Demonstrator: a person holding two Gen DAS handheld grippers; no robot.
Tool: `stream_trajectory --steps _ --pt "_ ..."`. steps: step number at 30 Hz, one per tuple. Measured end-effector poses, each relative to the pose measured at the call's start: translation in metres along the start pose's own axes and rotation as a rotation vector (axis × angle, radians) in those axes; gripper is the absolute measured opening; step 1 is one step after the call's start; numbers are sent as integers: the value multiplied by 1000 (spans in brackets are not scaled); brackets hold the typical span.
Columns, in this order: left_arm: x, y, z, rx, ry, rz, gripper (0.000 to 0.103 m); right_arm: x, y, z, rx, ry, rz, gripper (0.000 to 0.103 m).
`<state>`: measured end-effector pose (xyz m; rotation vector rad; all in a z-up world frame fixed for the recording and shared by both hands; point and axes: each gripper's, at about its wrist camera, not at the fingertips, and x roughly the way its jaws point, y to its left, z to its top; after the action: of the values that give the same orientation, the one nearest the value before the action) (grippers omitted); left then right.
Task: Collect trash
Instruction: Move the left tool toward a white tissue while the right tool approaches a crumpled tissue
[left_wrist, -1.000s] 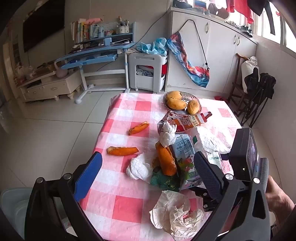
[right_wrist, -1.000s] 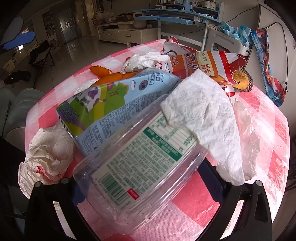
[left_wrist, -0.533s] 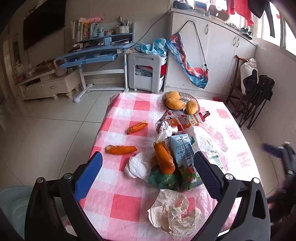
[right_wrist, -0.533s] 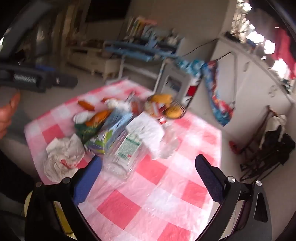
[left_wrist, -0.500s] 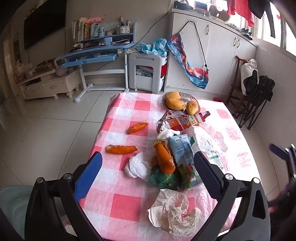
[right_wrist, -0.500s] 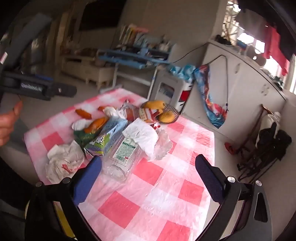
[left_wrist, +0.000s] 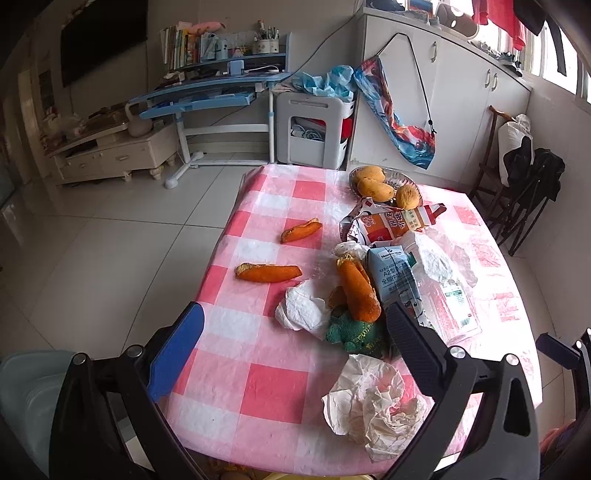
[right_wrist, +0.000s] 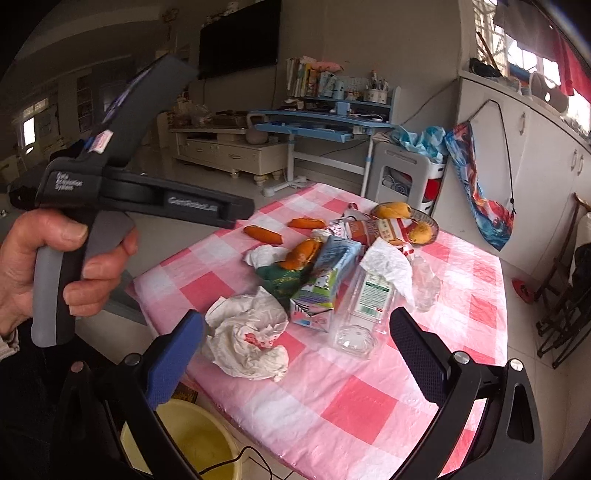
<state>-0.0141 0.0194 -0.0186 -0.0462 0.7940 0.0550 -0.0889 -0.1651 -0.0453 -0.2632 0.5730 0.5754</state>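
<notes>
Both tongs released, jaws spread wide, holding nothing. Left gripper (left_wrist: 293, 341) and right gripper (right_wrist: 295, 347) both hover off the near edge of the table (left_wrist: 275, 387), trash ahead of them, nothing between the fingers.

Left to right in the left view:
- peel (left_wrist: 267, 272), orange, long, curled, matte; a second shorter strip (left_wrist: 300, 230) further back. Both lie alone, well apart from the pile.
- tissue (left_wrist: 301, 309), white, soft, crumpled.
- green wrapper (left_wrist: 352, 332), crinkly foil by the look of it, under a fat orange peel chunk (left_wrist: 358, 290).
- milk carton (left_wrist: 393, 277), blue-white card, lying flat, touching the chunk.
- wad (left_wrist: 373, 400) of crumpled white paper with red marks, nearest the left gripper, just inside its right finger.
- clear plastic tub (left_wrist: 448, 304), labelled, on its side, a white napkin (left_wrist: 428, 254) draped over it.
- orange snack bag (left_wrist: 391, 223), torn, behind the pile; glass bowl (left_wrist: 400, 175) of yellow fruit at the far edge.

Table wears a glossy pink-and-white check plastic cloth. White tile floor, blue desk (left_wrist: 207, 98) and white cabinets behind. Yellow bucket (right_wrist: 192, 443) sits on the floor below the near table edge, right view only.

Left hand (right_wrist: 55, 266) grips its handle.
</notes>
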Motion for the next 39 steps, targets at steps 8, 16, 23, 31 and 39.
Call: stream_trajectory --steps 8,16,23,31,39 --pt "0 -6 1 43 -6 7 96 5 30 -2 -136 27 29 97" --pt "0 -6 0 40 -5 6 96 2 23 1 -101 25 21 97" --pt "0 5 3 11 -4 27 96 5 19 0 -71 38 32 97" --pt "9 23 6 -55 35 45 96 7 18 -3 -56 52 77 97" --pt "13 27 7 -52 50 89 96 21 31 -11 -57 89 146 97"
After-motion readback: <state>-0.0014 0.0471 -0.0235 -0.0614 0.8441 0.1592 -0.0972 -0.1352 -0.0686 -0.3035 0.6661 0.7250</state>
